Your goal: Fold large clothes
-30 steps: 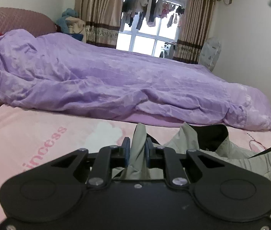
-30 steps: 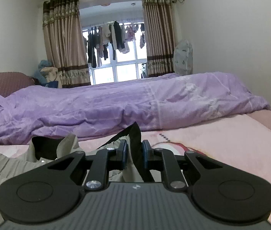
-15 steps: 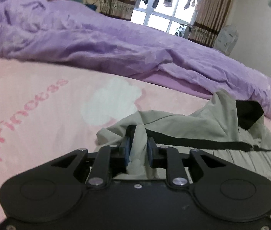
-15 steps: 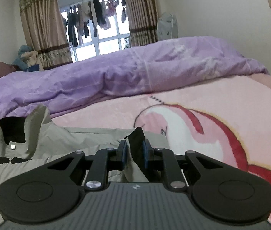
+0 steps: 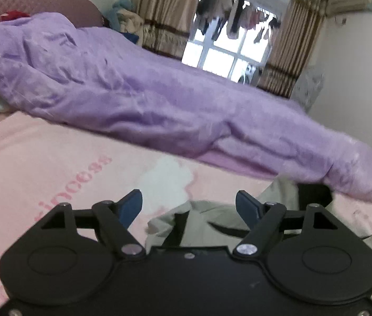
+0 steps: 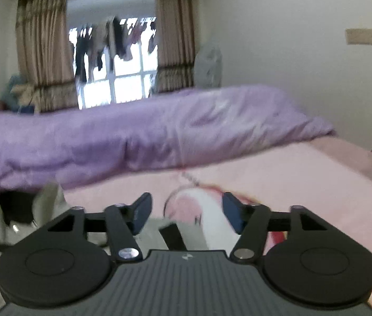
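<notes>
Left wrist view, left to right: a pink blanket (image 5: pixel 54 158) with pink lettering covers the bed from 9 o'clock to centre; a crumpled purple duvet (image 5: pixel 133 100) runs behind it from 10 o'clock down to 3 o'clock, with a curtained window (image 5: pixel 225 52) at 12 o'clock. The left tool (image 5: pixel 189 205) sits at 6 o'clock with its jaws opening; its blue pads (image 5: pixel 130 206) stand well apart and press on nothing. Between and below them lies the task item, a grey-green jacket (image 5: pixel 212 226) with black trim, its collar (image 5: pixel 313 194) standing up at 4 o'clock. The garment rests on the blanket. Right wrist view, left to right: the same collar with its black lining shows at 8 o'clock, the jacket body spreading along the lower left; the right tool (image 6: pixel 184 210) occupies 6 o'clock, its jaws likewise opening, with a corner of grey-green cloth and a black strip lying slack between them, gripped by neither pad. A white and red print on the blanket sits just beyond the tool; bare wall fills 2 o'clock. Both views are motion-blurred, so fine creases cannot be read. Assessment: the jacket appears to be laid out flat with both top corners let go, which suggests spreading or a first placement is complete. No finished fold is visible; sleeves and the lower body are out of view, and folding proper seems largely outstanding.
</notes>
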A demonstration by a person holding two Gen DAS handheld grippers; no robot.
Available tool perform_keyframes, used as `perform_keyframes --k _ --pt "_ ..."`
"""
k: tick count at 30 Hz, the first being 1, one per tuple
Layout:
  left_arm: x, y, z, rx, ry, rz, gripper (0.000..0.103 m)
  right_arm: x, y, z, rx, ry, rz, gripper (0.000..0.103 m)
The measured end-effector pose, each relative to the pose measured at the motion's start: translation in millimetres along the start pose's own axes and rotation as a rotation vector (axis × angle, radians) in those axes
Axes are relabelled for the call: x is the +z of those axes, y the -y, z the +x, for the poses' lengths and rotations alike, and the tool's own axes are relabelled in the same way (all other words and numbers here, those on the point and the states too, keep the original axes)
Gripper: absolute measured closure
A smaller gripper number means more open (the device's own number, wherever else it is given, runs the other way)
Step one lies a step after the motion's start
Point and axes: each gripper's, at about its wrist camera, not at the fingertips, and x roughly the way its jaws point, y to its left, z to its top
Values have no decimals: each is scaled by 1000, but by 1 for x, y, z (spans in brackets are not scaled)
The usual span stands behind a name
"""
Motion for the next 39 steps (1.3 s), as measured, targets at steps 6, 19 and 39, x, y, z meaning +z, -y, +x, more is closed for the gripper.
perform_keyframes --k 6,19,39 --pt "-28 37 -49 -75 -24 9 20 -15 -38 -50 267 -84 -8 49" --pt "-126 45 -22 13 -189 109 11 -108 -83 -51 385 -252 -63 50" --pt "-121 111 -58 12 -288 212 9 -91 -117 -101 534 -296 -101 48"
